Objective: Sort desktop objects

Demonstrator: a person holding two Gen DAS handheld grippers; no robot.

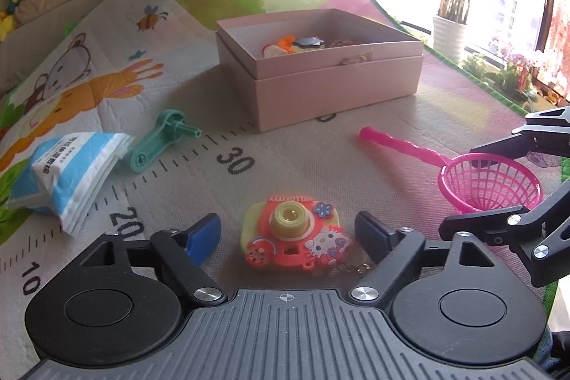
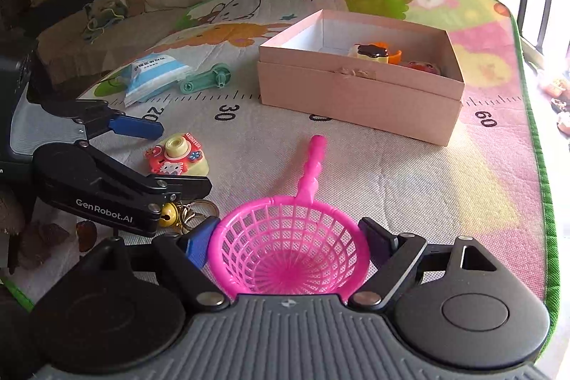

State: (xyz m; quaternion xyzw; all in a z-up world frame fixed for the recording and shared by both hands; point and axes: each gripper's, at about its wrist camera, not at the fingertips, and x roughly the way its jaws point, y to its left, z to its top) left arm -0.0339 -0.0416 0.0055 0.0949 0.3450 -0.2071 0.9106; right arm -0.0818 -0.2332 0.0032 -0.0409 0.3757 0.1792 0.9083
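we are bracketing two toys on the play mat (image 1: 320,145) at once. our left gripper (image 1: 286,234) is sitting with its fingers wide apart either side of the toy camera (image 1: 294,235), gripping nothing. our right gripper (image 2: 290,244) is straddling the pink net (image 2: 288,251), fingers open and just at its rim, not yet clamping as far as we can tell. the box (image 2: 359,91) is waiting well ahead, some toys inside.

we are risking a clash, since the two grippers are working close together. the round rim could squirt out as the fingers close, and the camera's keychain (image 2: 185,212) could snag.

only the right view is showing the keychain's bell; the left view is showing the camera face-on between our fingers.
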